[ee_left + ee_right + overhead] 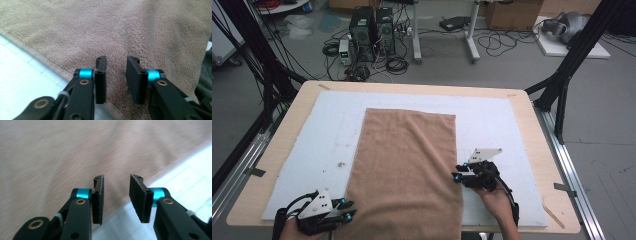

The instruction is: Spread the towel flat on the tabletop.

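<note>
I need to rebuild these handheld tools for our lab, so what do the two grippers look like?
Both the left gripper and the right gripper are black, each with two flat rectangular jaws, a cyan metal collar behind each jaw and brass-coloured rivets on the linkage. Each carries a grey three-cornered plate on top and trails a black cable.

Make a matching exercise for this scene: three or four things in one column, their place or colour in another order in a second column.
Things:
1. towel
2. left tool
3. right tool
4. white mat

Descriptions:
A. open, at the towel's near left corner
B. brown, spread flat
C. lies under the towel
D. open, at the towel's right edge

Pairs: 1-B, 2-A, 3-D, 4-C
</note>
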Available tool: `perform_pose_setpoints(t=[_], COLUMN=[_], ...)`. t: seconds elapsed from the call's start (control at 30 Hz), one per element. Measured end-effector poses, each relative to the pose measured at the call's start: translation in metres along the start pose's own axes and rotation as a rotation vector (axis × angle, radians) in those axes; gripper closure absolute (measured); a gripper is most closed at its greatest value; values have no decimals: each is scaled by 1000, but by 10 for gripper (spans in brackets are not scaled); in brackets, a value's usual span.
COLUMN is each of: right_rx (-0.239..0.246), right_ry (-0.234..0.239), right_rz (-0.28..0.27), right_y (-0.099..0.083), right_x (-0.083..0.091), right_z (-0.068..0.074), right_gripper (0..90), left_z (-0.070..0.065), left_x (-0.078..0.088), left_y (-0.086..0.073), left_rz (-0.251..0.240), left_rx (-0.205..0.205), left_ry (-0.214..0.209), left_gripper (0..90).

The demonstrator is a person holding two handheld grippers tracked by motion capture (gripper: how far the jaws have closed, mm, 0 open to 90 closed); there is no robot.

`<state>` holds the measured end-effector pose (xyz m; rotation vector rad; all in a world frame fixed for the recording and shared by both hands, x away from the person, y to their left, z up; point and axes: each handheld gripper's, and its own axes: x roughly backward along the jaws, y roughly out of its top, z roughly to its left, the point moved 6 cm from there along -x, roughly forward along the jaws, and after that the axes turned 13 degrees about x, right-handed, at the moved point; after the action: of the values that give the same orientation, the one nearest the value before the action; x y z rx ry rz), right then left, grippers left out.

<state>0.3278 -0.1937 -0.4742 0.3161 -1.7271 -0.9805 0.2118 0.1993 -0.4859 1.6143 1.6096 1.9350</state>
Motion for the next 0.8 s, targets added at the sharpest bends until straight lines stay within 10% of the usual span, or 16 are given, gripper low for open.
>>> perform_pose_setpoints(t=[0.37, 0.63, 0.8], right_rx=[5, 6, -23], right_ry=[22, 18, 55], right_rz=[77, 89, 25], right_y=[-2, -7, -7], right_x=[-11, -2, 7], right_z=[-9, -11, -8], right_gripper=[865, 858, 693], left_z=[-3, -4, -3], left_x=[2, 5, 9], left_y=[-3, -5, 4], left_rz=[-11, -10, -32], left_rx=[-6, -4, 17], left_ry=[-5, -16, -32], left_gripper=[796, 798, 753])
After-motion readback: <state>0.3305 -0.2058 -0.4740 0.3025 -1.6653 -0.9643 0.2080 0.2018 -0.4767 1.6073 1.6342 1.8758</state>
